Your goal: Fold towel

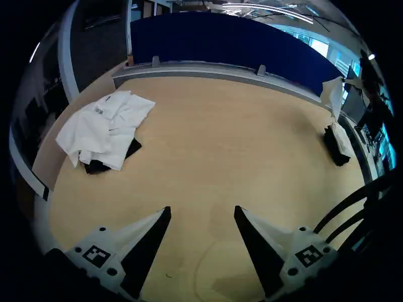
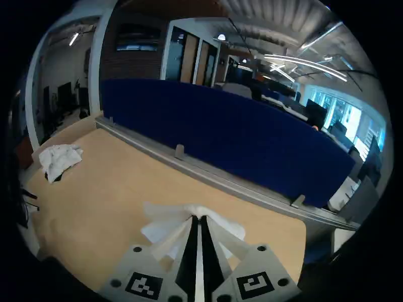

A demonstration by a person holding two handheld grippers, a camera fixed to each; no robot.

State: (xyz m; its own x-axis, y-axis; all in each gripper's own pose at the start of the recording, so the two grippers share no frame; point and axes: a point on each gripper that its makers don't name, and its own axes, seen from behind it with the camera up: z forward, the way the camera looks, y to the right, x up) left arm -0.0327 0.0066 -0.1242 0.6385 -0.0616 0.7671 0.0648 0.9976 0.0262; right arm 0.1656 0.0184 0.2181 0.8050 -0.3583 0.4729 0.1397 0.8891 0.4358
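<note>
**One towel pinched, other tool waiting wide**
My right gripper [image 2: 197, 218] is clamped on a bunched white towel [image 2: 156, 221] near the desk's [image 1: 226, 141] right end, probably to hang it free. My left gripper [image 1: 202, 209] gapes wide mid-desk, ready for a corner. The spare towels [image 1: 103, 131] lie heaped at the far left corner.
</note>
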